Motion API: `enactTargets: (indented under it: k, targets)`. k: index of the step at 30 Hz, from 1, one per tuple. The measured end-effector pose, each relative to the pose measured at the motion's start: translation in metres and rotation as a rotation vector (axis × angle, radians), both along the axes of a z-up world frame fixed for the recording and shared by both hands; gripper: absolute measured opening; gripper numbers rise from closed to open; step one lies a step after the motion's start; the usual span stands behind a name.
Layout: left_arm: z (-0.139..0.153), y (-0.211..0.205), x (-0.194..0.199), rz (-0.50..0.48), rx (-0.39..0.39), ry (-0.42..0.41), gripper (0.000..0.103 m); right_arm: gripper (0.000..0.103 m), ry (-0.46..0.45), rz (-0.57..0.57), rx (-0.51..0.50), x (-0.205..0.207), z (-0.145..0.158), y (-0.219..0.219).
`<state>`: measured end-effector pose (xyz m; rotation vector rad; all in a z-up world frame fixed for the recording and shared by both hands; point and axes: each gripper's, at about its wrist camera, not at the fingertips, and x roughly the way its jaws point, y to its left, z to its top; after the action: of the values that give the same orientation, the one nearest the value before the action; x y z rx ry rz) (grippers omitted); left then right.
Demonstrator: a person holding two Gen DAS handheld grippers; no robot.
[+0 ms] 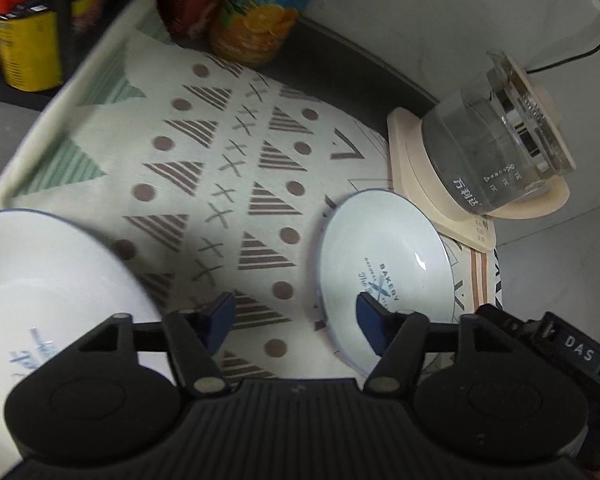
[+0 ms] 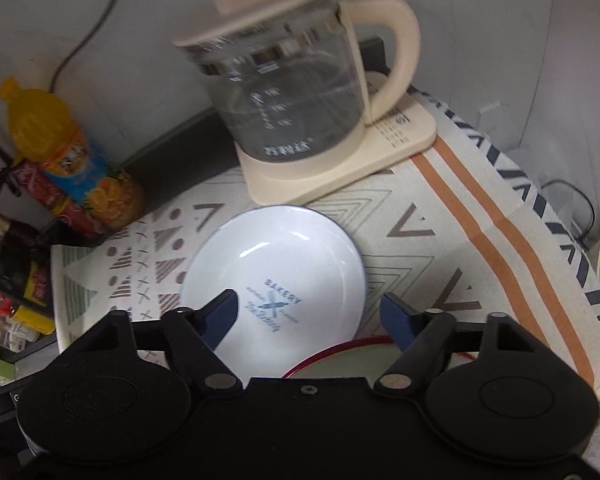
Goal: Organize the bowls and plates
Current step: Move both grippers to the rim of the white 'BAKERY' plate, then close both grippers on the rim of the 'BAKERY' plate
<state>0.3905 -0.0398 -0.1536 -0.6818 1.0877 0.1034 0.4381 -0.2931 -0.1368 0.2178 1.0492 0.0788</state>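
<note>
At the far left of the left wrist view a large white bowl (image 1: 40, 280) rests on the patterned cloth (image 1: 228, 152), partly behind the left hand-held gripper (image 1: 296, 316). That hand-held gripper's blue fingers stand apart with nothing between them. One finger hangs over the near rim of the smaller white bowl (image 1: 380, 264), which sits on the cloth just beside the glass kettle (image 1: 496, 152). If that finger drops onto the slick glazed rim off-centre, the bowl could tip or skate toward the kettle base.

In the right wrist view the right hand-held gripper (image 2: 310, 316) is also parted and empty over the same white bowl (image 2: 276, 280). A red-rimmed plate (image 2: 340, 356) lies touching or overlapping the bowl's near edge. Both tools converging on one bowl risk a clash, and lifting it could drag the plate. The juice bottle (image 2: 56, 148) stands well apart at the back.
</note>
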Motion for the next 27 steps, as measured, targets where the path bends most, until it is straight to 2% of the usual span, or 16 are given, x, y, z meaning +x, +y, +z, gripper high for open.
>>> enactTargets:
  k: [2, 5, 14, 27]
  targets:
    - [-0.006, -0.006, 0.009, -0.007, -0.016, 0.017, 0.052, 0.063, 0.031, -0.003, 0.011, 0.008, -0.006, -0.004]
    - [-0.015, -0.013, 0.019, -0.012, -0.030, 0.043, 0.044, 0.058, 0.068, -0.010, 0.005, 0.019, -0.015, -0.010]
    - [-0.034, -0.028, 0.038, -0.019, -0.036, 0.097, 0.037, 0.051, 0.185, 0.012, -0.035, 0.050, -0.041, -0.019]
    - [-0.043, -0.031, 0.052, 0.016, -0.042, 0.111, 0.035, 0.051, 0.300, 0.039, -0.008, 0.077, -0.069, -0.025]
